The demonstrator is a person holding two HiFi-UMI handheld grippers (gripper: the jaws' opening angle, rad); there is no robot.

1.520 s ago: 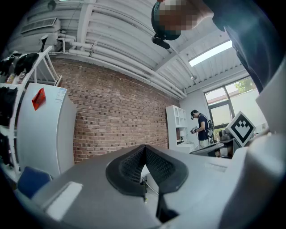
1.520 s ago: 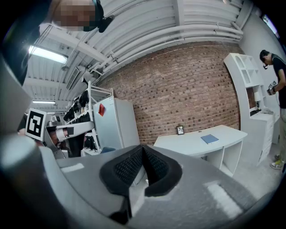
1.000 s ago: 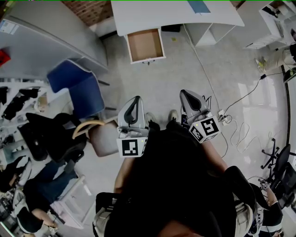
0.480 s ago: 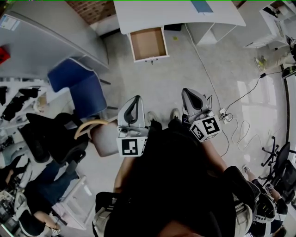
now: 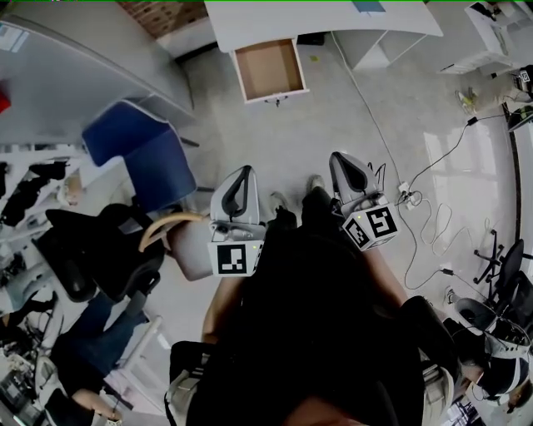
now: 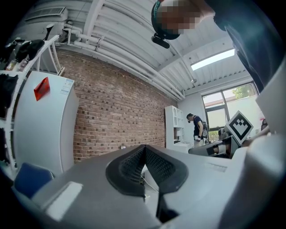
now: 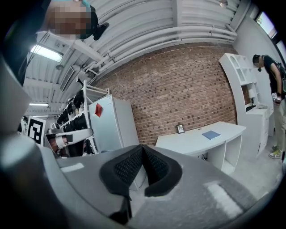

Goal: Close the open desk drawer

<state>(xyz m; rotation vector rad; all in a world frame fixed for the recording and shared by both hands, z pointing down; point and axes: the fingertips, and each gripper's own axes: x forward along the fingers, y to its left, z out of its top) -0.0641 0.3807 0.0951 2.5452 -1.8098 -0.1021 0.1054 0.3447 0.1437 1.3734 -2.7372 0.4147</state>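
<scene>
Brick wall (image 5: 158,12) up at eleven o'clock, pale glossy floor (image 5: 316,133) spreading below it, a blue chair (image 5: 141,154) at ten, white cables (image 5: 433,166) trailing at three, and in the left gripper view a window (image 6: 219,112) glows at three under a ceiling strip light (image 6: 213,59).

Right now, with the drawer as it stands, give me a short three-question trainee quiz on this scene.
1. True or false: the desk drawer is pushed fully in.
2. The left gripper is: A) wide open, B) shut on something, C) shut, holding nothing.
3. What does the drawer hold?
Key: 1 false, it stands pulled out; 2 C; 3 nothing visible, its brown bottom looks bare.
</scene>
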